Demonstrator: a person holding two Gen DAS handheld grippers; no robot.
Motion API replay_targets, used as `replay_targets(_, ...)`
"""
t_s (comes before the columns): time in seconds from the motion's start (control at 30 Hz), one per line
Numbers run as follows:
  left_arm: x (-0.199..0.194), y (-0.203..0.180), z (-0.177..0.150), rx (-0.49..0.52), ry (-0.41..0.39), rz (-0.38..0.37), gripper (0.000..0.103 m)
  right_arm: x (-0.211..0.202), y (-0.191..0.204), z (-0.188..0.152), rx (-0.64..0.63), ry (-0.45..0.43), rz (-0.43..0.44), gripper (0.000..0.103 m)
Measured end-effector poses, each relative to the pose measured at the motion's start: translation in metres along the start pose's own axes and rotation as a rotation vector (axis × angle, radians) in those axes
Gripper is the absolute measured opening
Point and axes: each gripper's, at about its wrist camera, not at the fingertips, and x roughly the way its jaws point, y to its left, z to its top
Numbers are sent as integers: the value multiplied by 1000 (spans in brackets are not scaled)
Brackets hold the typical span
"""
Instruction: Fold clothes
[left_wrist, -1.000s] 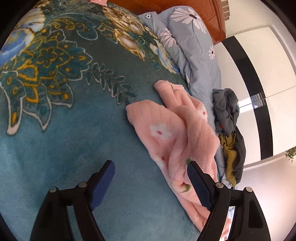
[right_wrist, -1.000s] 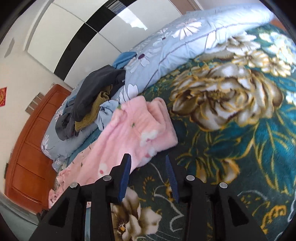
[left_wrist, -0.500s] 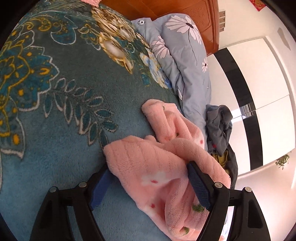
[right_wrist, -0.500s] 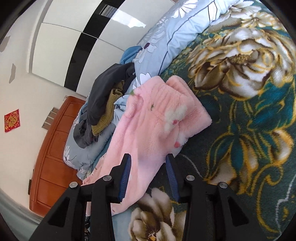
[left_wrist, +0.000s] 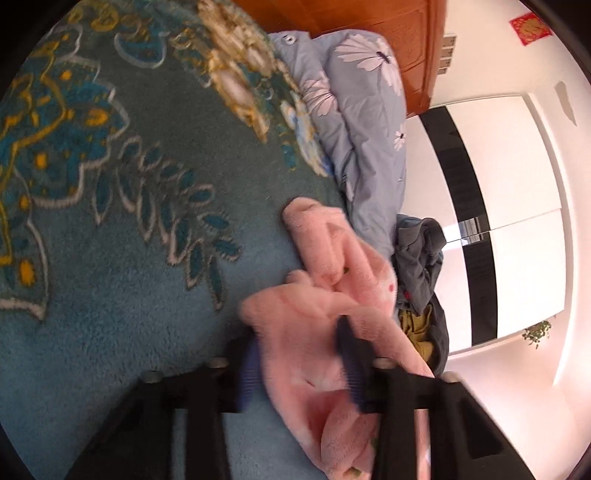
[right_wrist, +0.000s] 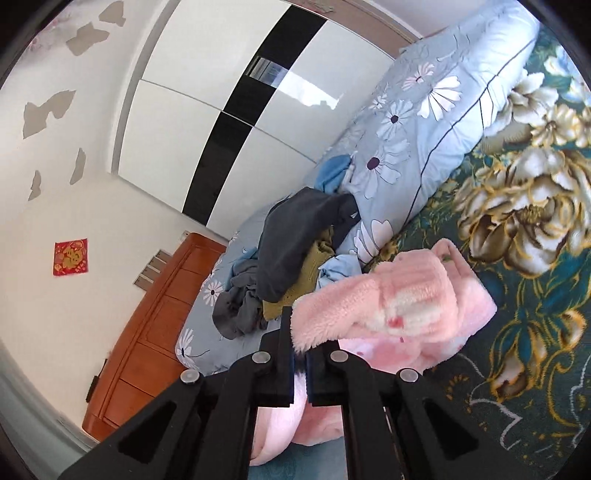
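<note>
A fluffy pink garment (left_wrist: 306, 332) with small flower prints lies crumpled on the teal floral blanket (left_wrist: 129, 258). My left gripper (left_wrist: 301, 354) has its jaws closing on a bunched fold of it, and the blue pads press into the fabric; the picture is blurred. In the right wrist view the same pink garment (right_wrist: 399, 306) is raised off the blanket (right_wrist: 535, 277) at one edge. My right gripper (right_wrist: 300, 354) is shut on that edge, with pink fabric pinched between the pads and hanging below them.
A grey-blue duvet with white flowers (right_wrist: 424, 129) runs along the bed's far side. A pile of dark grey and mustard clothes (right_wrist: 295, 236) lies on it. Beyond stand a wooden headboard (right_wrist: 155, 325) and white wardrobe doors (right_wrist: 177, 125).
My left gripper slid onto the garment's fold and narrowed around it. My right gripper shut on the garment's edge and rose, lifting that edge off the blanket.
</note>
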Motion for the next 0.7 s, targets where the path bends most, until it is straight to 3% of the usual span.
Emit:
replay_targets(0.17,-20,-13,2,-12,-65,-16,12,-2,9,1,12,18,-14,4)
replay_targets(0.33,-88,-73,17,167,-169,-67,12,-28,34,11,-53,4,-1,4)
replay_targets(0.4,-116,-79,13,218,-181,-71,12,-44,39,9,-88,4,-8,4)
replay_targets(0.53,-145,-50,-18,249,-132,37,12,-66,0,-21,-59,83,-111,4)
replay_targets(0.7,-155,3,-55,221,-60,151,12,-81,-83,-60,106,172,-270,4)
